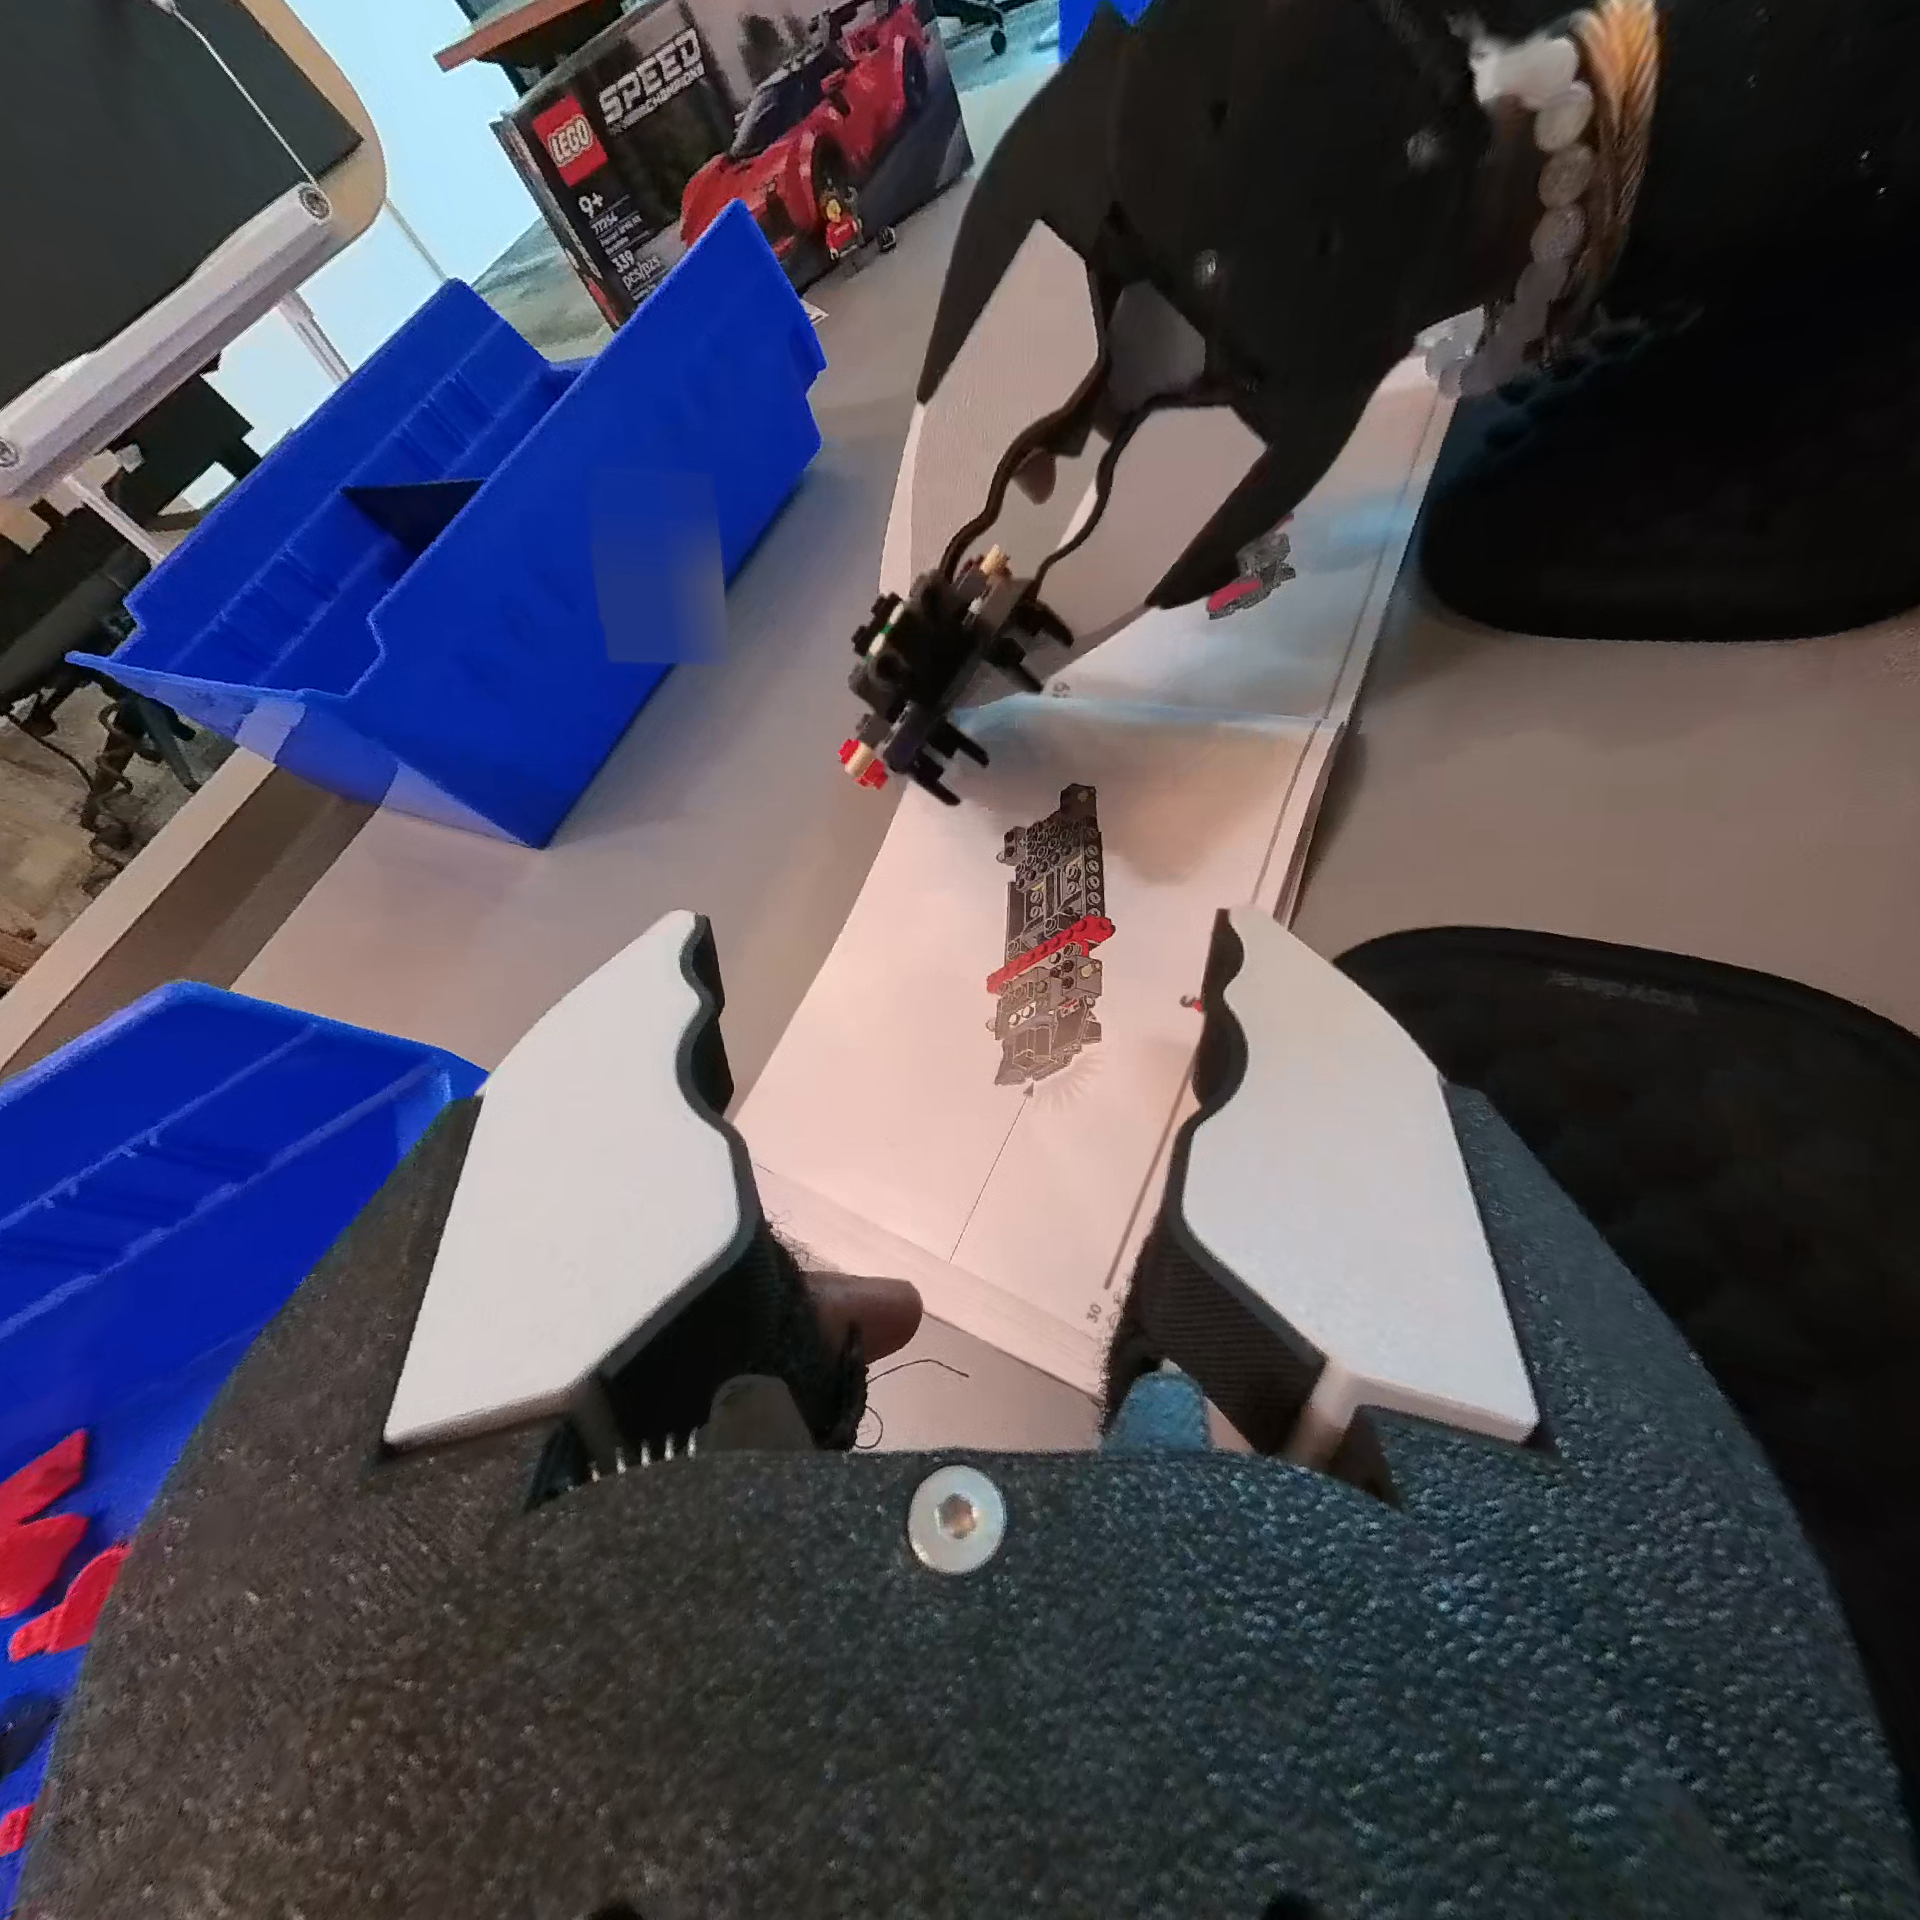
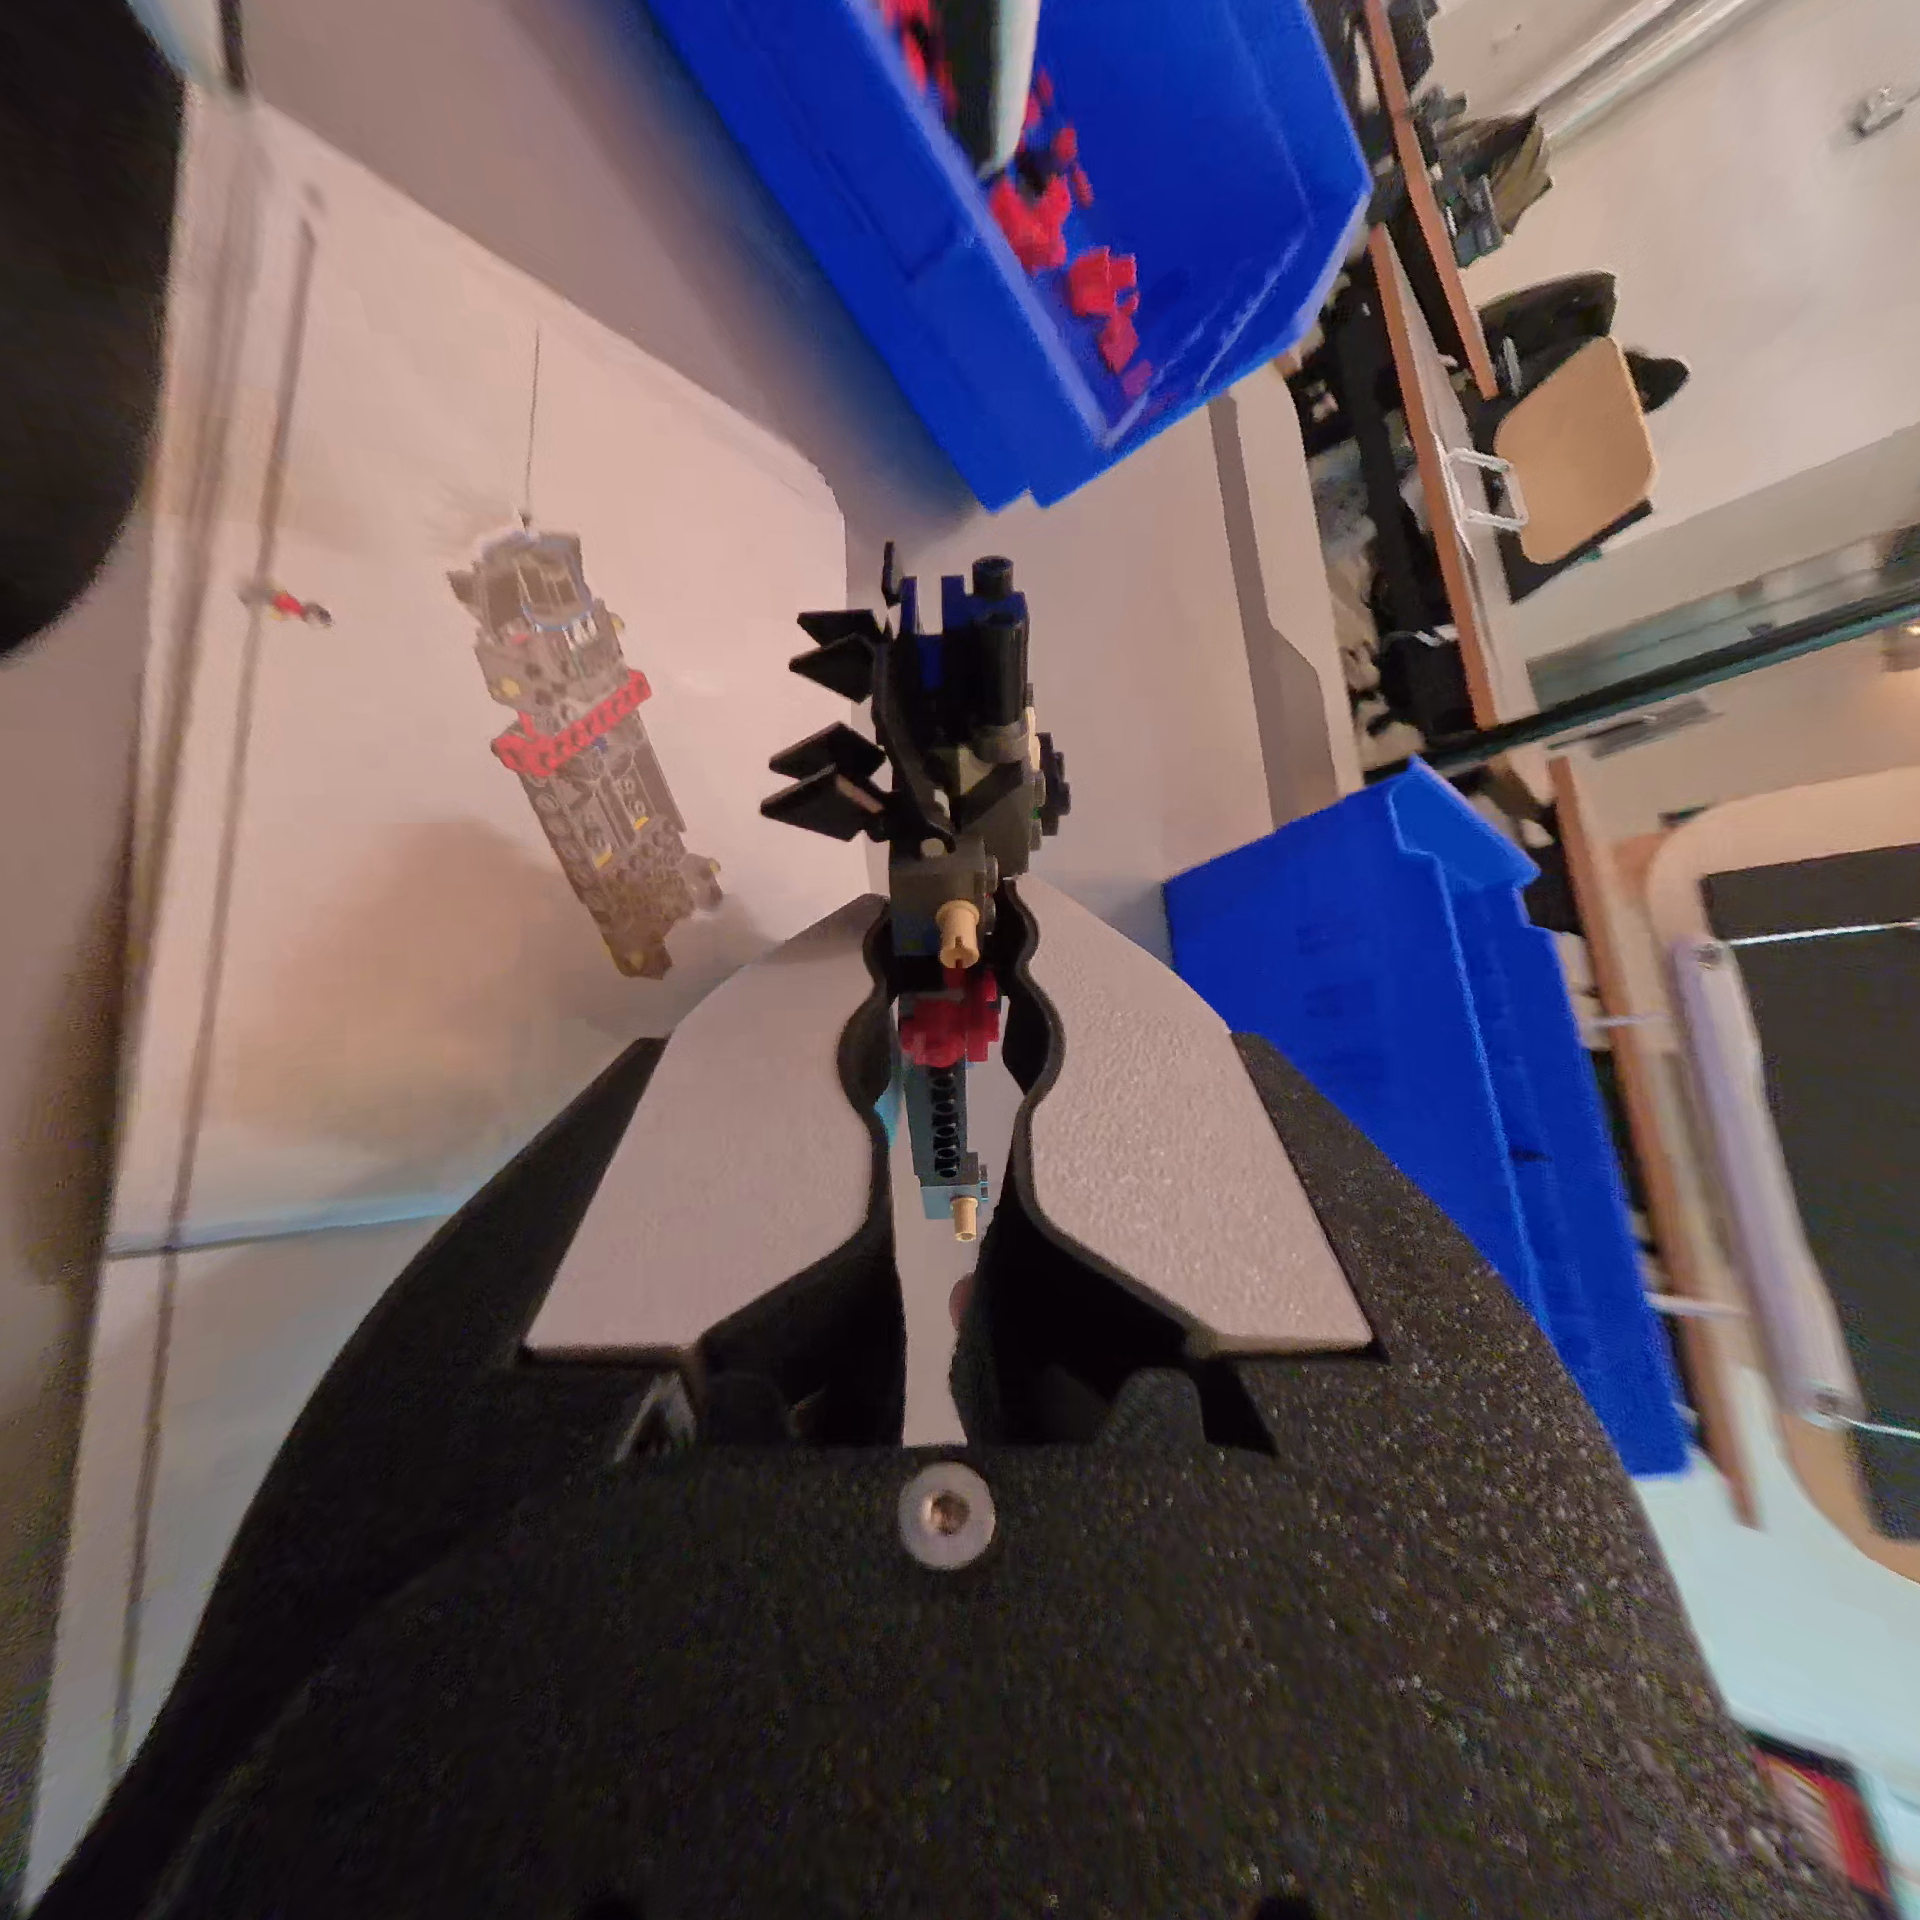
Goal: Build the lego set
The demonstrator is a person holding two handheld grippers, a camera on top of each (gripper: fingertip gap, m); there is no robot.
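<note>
My right gripper is shut on a half-built black, grey and red lego car chassis. It holds the chassis on end over the open instruction booklet. In the left wrist view the right gripper comes down from the upper right with the chassis hanging at its tips, the low end touching or just above the booklet. My left gripper is open and empty, low over the near page of the booklet. Its pale fingers stand wide apart.
A blue bin stands left of the booklet, and a nearer blue bin with red pieces sits at the lower left. The lego set box stands at the back. A dark round object lies right of the booklet. About 10 centimeters separates my left fingertips from my right.
</note>
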